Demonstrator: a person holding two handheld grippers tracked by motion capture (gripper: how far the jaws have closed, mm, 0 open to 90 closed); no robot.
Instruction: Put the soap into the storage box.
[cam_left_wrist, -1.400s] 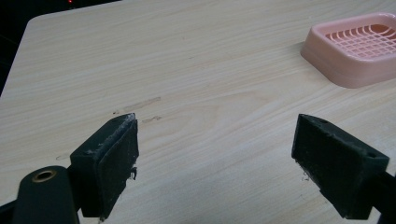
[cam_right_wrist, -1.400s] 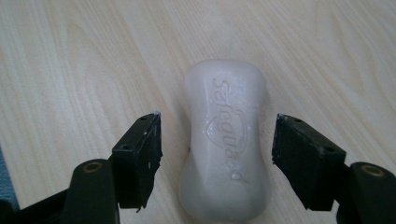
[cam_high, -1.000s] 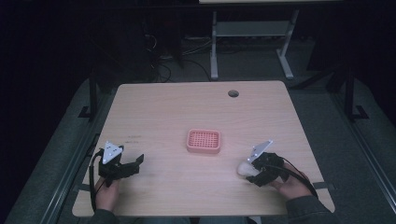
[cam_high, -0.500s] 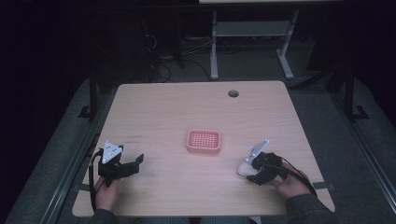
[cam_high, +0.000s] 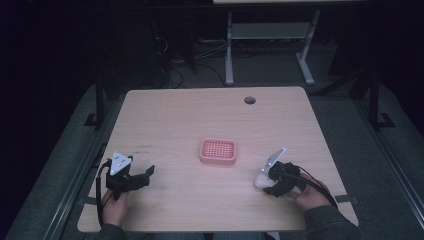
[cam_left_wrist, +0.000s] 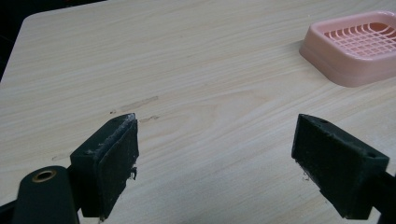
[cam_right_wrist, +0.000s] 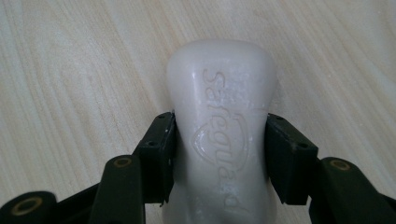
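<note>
Since the right gripper (cam_right_wrist: 218, 154) was already clamped around the white soap bar (cam_right_wrist: 219, 126), both pads sat flat against the narrowed waist of the bar, one on each long side, with the embossed brand lettering facing up. That waist looked like the smart place to hold it, because the bar flares out above the pads and would probably resist sliding forward. I'd guess the soap was stiff and fairly light, but smooth and a bit waxy, so too light a squeeze could let it slip, and too hard a one might dent it. From the high view the bar (cam_high: 261, 179) lay on the wooden table (cam_high: 190, 120), near the front right, with the pink slotted soap dish (cam_high: 218, 151) well apart toward the middle. Over on the other side, the left gripper (cam_left_wrist: 215, 154) sat low over bare wood with its pads wide apart and nothing between them, the dish (cam_left_wrist: 357, 46) off ahead of it.
</note>
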